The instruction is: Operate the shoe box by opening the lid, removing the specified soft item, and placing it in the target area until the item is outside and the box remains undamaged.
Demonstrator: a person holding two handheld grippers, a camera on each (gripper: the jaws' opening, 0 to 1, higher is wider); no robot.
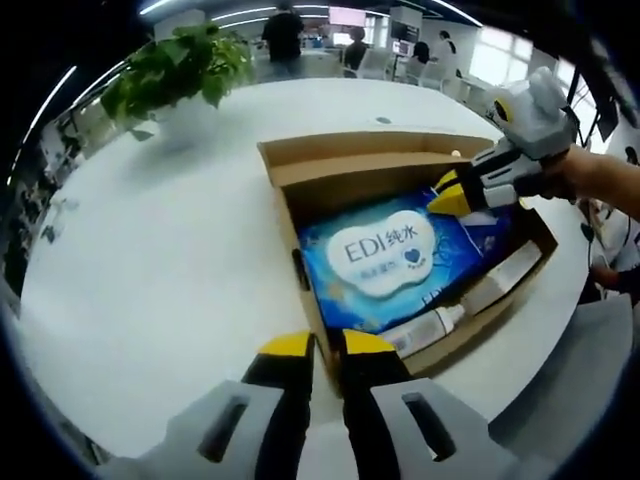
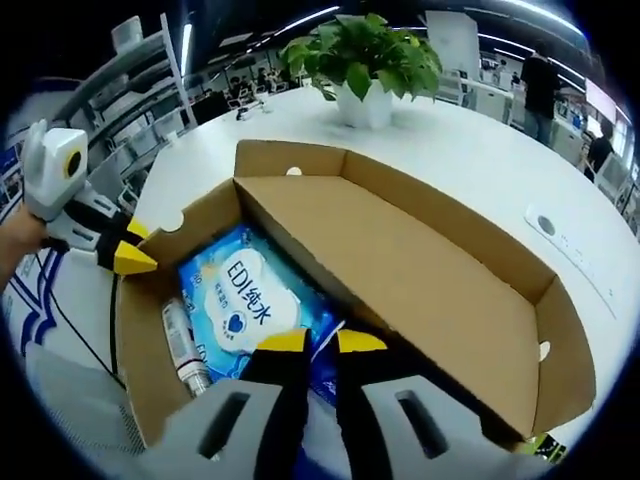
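Note:
An open cardboard shoe box (image 1: 300, 235) (image 2: 420, 270) lies on the white table, its lid folded back. Inside lies a blue soft wipes pack (image 1: 385, 255) (image 2: 240, 300) with a white label. White tubes (image 1: 430, 325) (image 2: 180, 345) lie along one side of it. My left gripper (image 1: 328, 345) (image 2: 140, 248) straddles the box's side wall at a corner, jaws closed on the cardboard. My right gripper (image 2: 321, 342) (image 1: 440, 192) reaches into the box, and its yellow tips pinch the edge of the pack.
A potted green plant (image 1: 180, 65) (image 2: 365, 55) stands on the round white table (image 1: 150, 260) (image 2: 480, 160) beyond the box. A flat white socket plate (image 2: 545, 222) sits in the tabletop. People stand among desks far behind. A cable (image 2: 70, 330) hangs by the table edge.

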